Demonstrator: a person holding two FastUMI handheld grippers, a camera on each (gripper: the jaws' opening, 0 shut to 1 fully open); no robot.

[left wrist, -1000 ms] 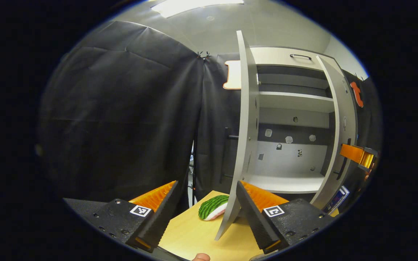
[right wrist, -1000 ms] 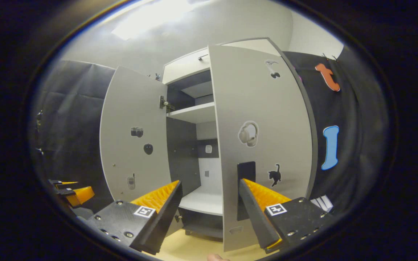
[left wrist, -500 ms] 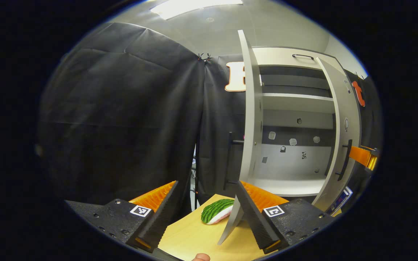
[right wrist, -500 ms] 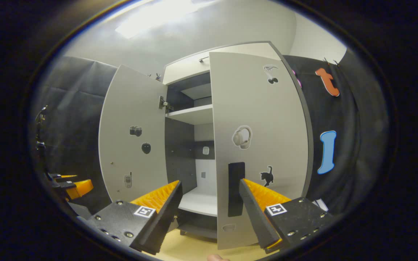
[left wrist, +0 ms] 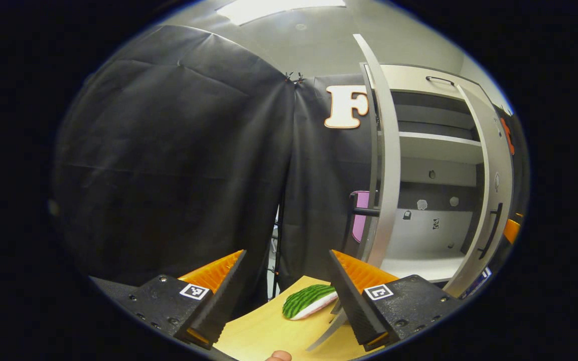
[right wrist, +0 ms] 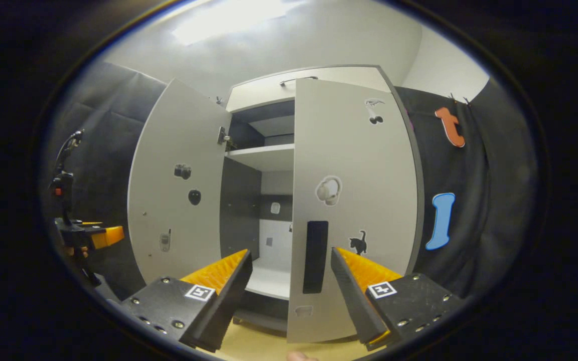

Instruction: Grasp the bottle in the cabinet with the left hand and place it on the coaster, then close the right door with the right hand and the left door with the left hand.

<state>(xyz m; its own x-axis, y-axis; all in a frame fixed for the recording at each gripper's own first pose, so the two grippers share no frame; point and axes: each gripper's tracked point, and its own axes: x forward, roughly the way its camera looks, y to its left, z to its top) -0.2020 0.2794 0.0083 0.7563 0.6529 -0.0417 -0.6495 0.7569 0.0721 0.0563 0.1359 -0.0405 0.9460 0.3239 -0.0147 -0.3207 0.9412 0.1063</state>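
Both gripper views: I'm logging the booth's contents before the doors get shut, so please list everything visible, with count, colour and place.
cabinet: one, pale grey with dark interior panels, standing on the table
left door: one, grey with small stickers, wide open
right door: one, grey with stickers, partly closed
door handle: one, black, low on the right door's front
shelves: two visible, white, bare where visible
watermelon slice: one, green striped rind, on the table by the left door
table: one, light wood
left gripper: fingers apart, holding nothing
right gripper: fingers apart, either side of the right door's handle
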